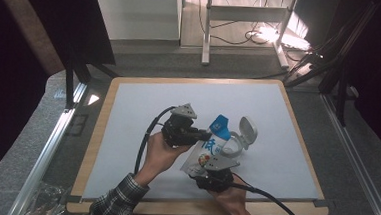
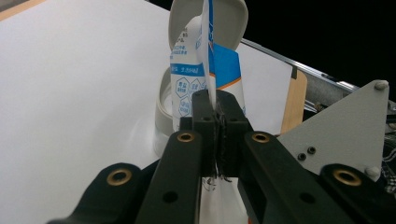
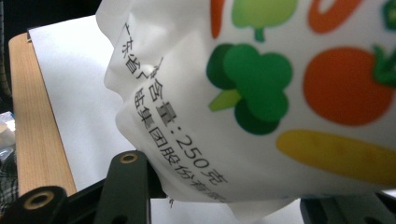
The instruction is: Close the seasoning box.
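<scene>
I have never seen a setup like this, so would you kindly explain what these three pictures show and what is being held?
A person sits at a table covered by a white sheet and holds a hand-operated two-jaw gripper in each hand. The high view looks down from above; the other two come from cameras riding on each gripper. The left gripper is shut, pinching the top edge of a white and blue pouch. The right gripper grips the pouch's lower, bulging part, printed with vegetables. Behind the pouch stands a small white container with its flip lid open.
</scene>
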A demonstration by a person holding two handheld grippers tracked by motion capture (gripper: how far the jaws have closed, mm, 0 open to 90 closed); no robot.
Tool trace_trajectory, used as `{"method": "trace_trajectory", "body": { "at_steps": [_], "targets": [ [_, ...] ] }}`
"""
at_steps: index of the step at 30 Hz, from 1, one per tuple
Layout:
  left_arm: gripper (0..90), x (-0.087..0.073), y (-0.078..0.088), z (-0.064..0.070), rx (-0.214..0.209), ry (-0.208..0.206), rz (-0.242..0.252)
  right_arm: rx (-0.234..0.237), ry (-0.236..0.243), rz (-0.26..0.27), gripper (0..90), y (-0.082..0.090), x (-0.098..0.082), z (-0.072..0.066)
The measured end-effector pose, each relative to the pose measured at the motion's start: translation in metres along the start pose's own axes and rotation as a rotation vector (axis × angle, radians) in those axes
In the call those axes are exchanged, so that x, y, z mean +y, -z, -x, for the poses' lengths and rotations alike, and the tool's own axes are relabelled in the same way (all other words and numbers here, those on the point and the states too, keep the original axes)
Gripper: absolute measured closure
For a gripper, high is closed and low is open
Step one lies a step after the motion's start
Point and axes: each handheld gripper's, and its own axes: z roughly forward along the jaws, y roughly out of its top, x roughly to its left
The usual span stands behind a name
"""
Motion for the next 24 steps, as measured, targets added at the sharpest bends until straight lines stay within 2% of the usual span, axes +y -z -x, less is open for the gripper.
{"method": "trace_trajectory", "body": {
  "at_steps": [5,14,24],
  "targets": [
    [87.5,0.001,-0.005,-0.001,-0.01,-0.014,-0.007,0.014,-0.003,0.001,52.8,0.001,-0.001,0.001],
    [87.3,0.003,-0.012,-0.005,-0.02,-0.019,-0.008,0.053,-0.038,-0.008,54.2,0.002,-0.001,0.002],
    [87.8,0.009,-0.021,-0.008,-0.022,-0.029,-0.012,0.061,-0.048,0.002,54.4,0.005,0.001,0.003]
  ]
}}
